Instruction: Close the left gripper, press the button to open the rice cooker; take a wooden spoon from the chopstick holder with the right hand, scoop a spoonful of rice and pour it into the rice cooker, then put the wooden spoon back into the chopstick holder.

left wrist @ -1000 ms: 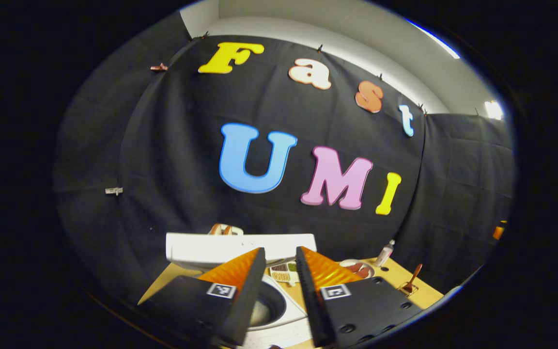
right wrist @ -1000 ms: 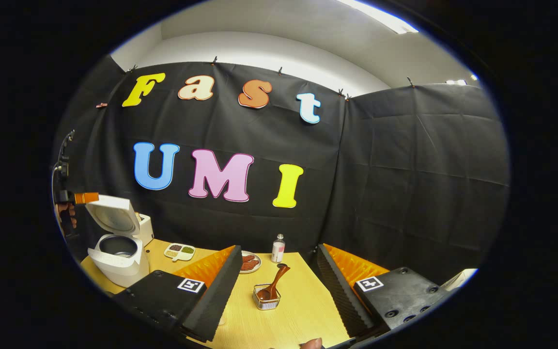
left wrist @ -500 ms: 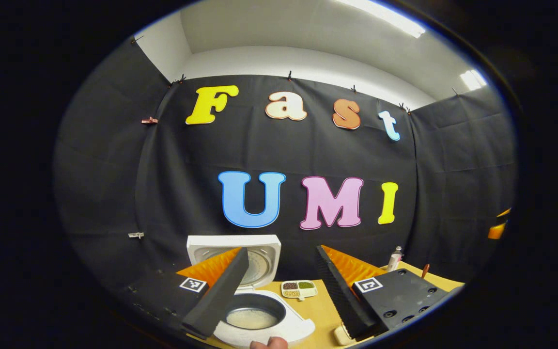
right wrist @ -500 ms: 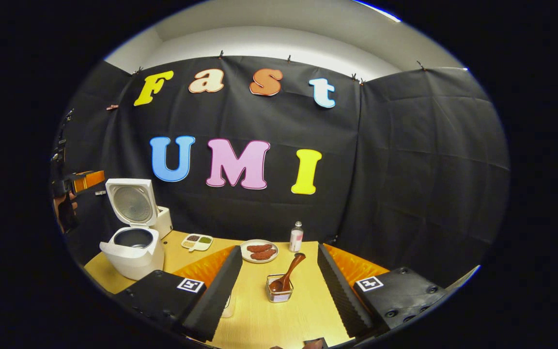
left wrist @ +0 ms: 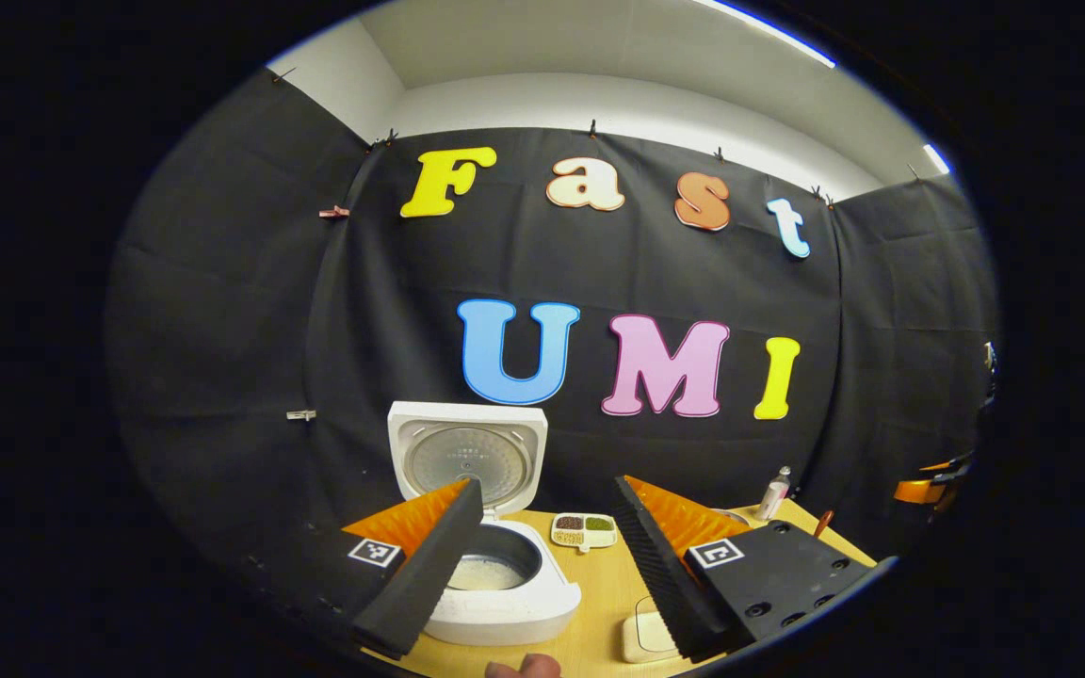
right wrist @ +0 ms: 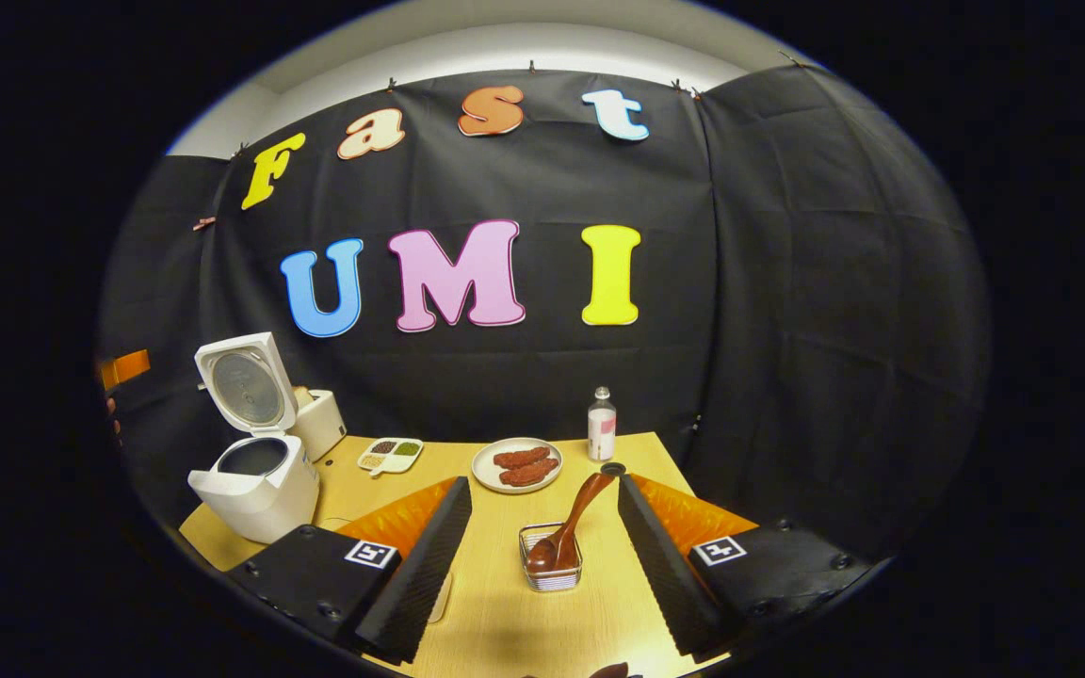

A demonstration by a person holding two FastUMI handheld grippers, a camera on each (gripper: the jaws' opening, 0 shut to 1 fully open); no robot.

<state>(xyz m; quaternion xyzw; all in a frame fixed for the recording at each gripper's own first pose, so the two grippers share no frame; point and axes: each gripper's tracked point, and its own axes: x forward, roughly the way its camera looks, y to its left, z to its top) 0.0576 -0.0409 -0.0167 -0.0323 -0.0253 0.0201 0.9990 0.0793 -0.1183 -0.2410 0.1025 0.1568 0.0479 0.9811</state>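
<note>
The left gripper (left wrist: 542, 556) stands wide open and holds nothing; its two black fingers with orange backs spread above the near left part of the table (left wrist: 604, 603), and between them lies the white rice cooker (left wrist: 505, 593). The cooker's lid (left wrist: 467, 457) stands upright behind the pot, and the dark inner pot (left wrist: 495, 570) shows something pale at its bottom. In the left gripper view, a small divided dish of grains (left wrist: 583, 530) sits behind the cooker, toward the far edge of the table, and a pale flat object (left wrist: 641, 636) lies on the table just beside the gripper's own right finger; what it is I cannot tell. The right gripper (right wrist: 542, 556) is also wide open and empty, its fingers apart from everything. Between them, in the right gripper view, the wire chopstick holder (right wrist: 552, 570) stands near the middle of the table (right wrist: 505, 621), and the wooden spoon (right wrist: 573, 527) rests in it with the bowl down and the handle leaning toward the far right. This view also shows a plate with brown food (right wrist: 517, 465) and a small bottle (right wrist: 602, 425) at the far edge, the grain dish (right wrist: 389, 454) left of the plate, and the open rice cooker (right wrist: 255, 480) at the left edge with a white box (right wrist: 321, 421) behind it. An orange part of the other gripper (right wrist: 123, 367) shows far left.
</note>
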